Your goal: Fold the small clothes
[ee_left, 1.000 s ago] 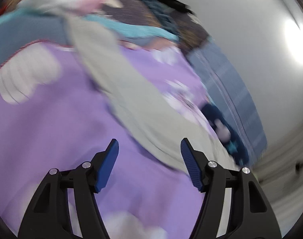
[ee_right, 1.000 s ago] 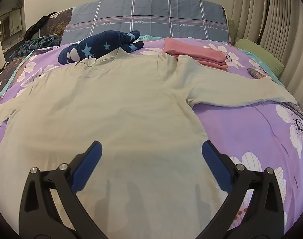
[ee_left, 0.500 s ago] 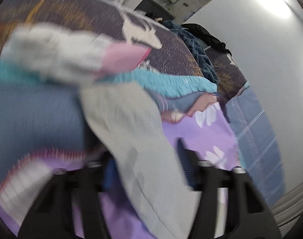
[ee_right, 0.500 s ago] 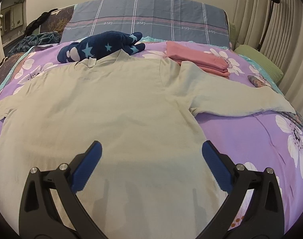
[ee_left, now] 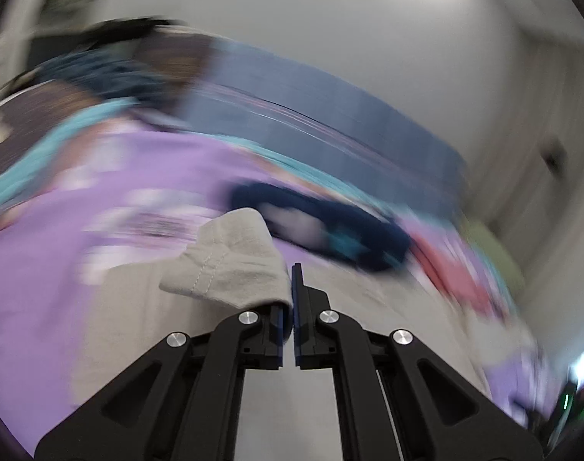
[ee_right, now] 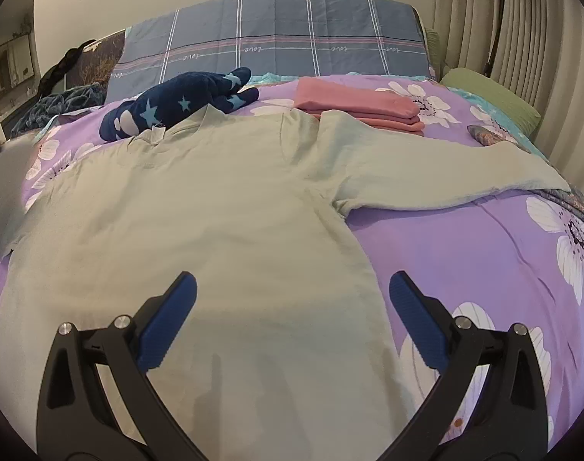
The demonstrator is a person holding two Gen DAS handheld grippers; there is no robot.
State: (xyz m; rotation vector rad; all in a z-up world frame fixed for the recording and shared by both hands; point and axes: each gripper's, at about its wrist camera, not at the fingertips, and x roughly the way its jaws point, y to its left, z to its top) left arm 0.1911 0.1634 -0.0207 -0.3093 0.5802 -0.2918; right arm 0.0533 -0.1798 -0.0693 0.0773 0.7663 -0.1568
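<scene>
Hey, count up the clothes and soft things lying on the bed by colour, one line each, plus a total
Pale green: 1, the shirt, its sleeve end pinched in the left gripper
Pink: 1 folded stack
Navy with stars: 1 soft item
Green: 1 pillow
Total: 4

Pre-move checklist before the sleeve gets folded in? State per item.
1. Left hand-held gripper pinching the sleeve cuff: ok, its jaws have just been closing and are now shut on the fabric.
2. Right hand-held gripper free: ok, open above the shirt, holding nothing.
3. Shirt body flat on the bed cover: ok, a few light creases.
4. Other sleeve spread out: ok, lies straight toward the bed's edge.
5. Fold zone clear: ok, navy star garment and pink folded stack sit beyond the collar.
6. Cuff grip depth: cannot tell, view blurred.
</scene>
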